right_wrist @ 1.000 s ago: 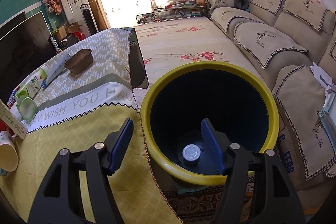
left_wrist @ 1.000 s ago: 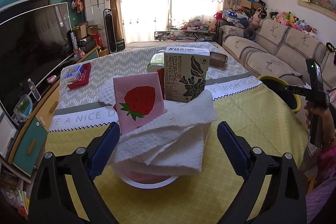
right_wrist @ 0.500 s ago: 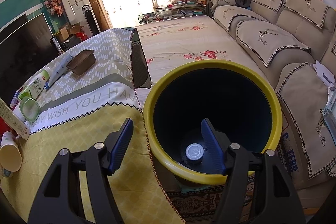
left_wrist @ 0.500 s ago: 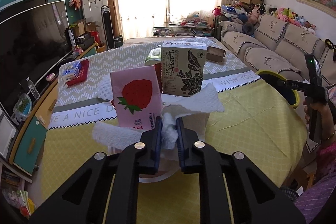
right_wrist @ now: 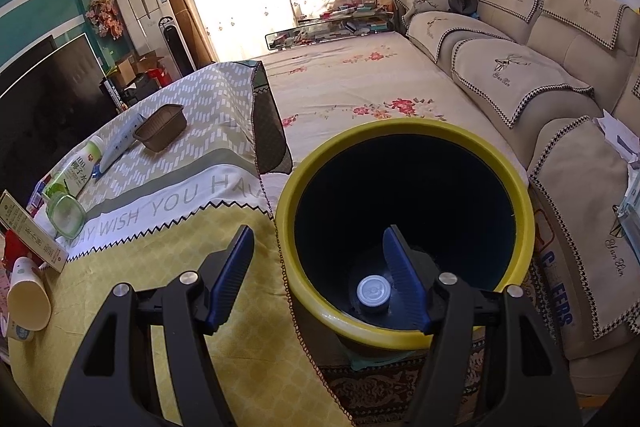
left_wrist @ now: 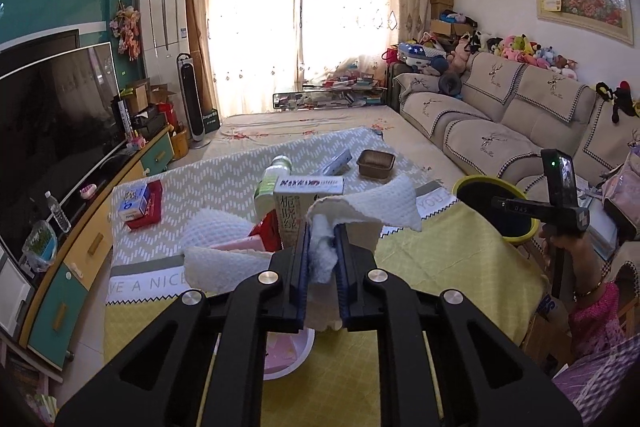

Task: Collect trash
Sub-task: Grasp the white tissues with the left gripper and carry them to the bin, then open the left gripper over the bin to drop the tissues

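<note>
My left gripper (left_wrist: 322, 247) is shut on a crumpled white paper towel (left_wrist: 372, 205) and holds it lifted above a white bowl (left_wrist: 294, 355) on the table. Behind it stand a tea carton (left_wrist: 298, 205) and a green bottle (left_wrist: 272, 183). The yellow-rimmed trash bin (right_wrist: 404, 223) stands on the floor at the table's right edge, with a white-capped bottle (right_wrist: 373, 291) at its bottom. It also shows in the left wrist view (left_wrist: 494, 207). My right gripper (right_wrist: 320, 267) is open and empty, straddling the bin's near-left rim.
The table (right_wrist: 200, 259) carries a brown tray (right_wrist: 160, 127), a green lid (right_wrist: 66, 213), a lying paper cup (right_wrist: 28, 293), a tube, and a red and blue box (left_wrist: 140, 205). A sofa (right_wrist: 520, 75) stands to the right and a TV (left_wrist: 56, 123) to the left.
My left gripper closed on the paper towel a second ago and has since lifted it up off the bowl. The right gripper has stayed open over the bin's rim.
</note>
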Motion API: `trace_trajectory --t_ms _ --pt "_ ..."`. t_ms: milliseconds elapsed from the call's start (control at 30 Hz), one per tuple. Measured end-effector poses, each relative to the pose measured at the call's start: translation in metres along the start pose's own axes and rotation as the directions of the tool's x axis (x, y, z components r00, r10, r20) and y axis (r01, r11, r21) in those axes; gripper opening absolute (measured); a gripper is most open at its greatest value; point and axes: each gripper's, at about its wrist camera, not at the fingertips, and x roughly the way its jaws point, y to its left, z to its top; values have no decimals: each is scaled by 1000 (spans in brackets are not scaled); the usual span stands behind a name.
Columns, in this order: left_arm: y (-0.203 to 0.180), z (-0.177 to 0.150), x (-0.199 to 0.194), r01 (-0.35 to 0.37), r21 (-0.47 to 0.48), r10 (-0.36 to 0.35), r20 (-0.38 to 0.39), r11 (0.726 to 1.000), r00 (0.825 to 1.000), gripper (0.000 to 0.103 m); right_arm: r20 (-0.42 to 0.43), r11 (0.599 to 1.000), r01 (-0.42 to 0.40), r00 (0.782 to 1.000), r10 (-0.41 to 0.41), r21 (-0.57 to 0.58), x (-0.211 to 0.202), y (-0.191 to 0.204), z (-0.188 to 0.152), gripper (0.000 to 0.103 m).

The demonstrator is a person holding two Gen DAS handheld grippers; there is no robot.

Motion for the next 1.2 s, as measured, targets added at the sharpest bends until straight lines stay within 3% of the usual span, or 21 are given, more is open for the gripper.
trace_trajectory --t_ms 133,300,500,633,833,867,933,967,1000,1200 --pt "-21 21 7 40 14 -40 8 999 999 12 31 1000 10 999 -10 12 -14 -10 3 64" --pt "-69 43 46 157 37 -156 -39 987 987 12 95 998 61 993 -64 33 -40 -29 8 68" --pt "-161 67 112 338 97 -326 -125 936 937 13 162 987 137 975 -150 89 -67 -64 11 70" --pt "-225 80 160 400 140 -374 -177 906 910 13 179 974 185 962 -208 134 -79 -93 10 71" --pt "-308 85 233 434 172 -385 -258 885 886 16 190 951 218 947 -261 218 -94 -140 6 74" --pt "-317 85 241 439 168 -386 -271 883 882 18 188 947 224 945 -269 229 -96 -146 5 74" --pt "-333 82 260 433 173 -377 -280 885 883 34 183 941 230 943 -279 248 -96 -156 4 74" --pt "-339 81 266 423 176 -367 -279 889 887 55 180 940 231 943 -280 252 -95 -159 3 74" --pt "-345 80 272 408 180 -353 -275 895 894 69 177 939 231 944 -280 256 -95 -161 2 74" --pt "-340 79 268 382 161 -334 -259 910 906 73 160 945 215 953 -258 246 -86 -159 0 75"
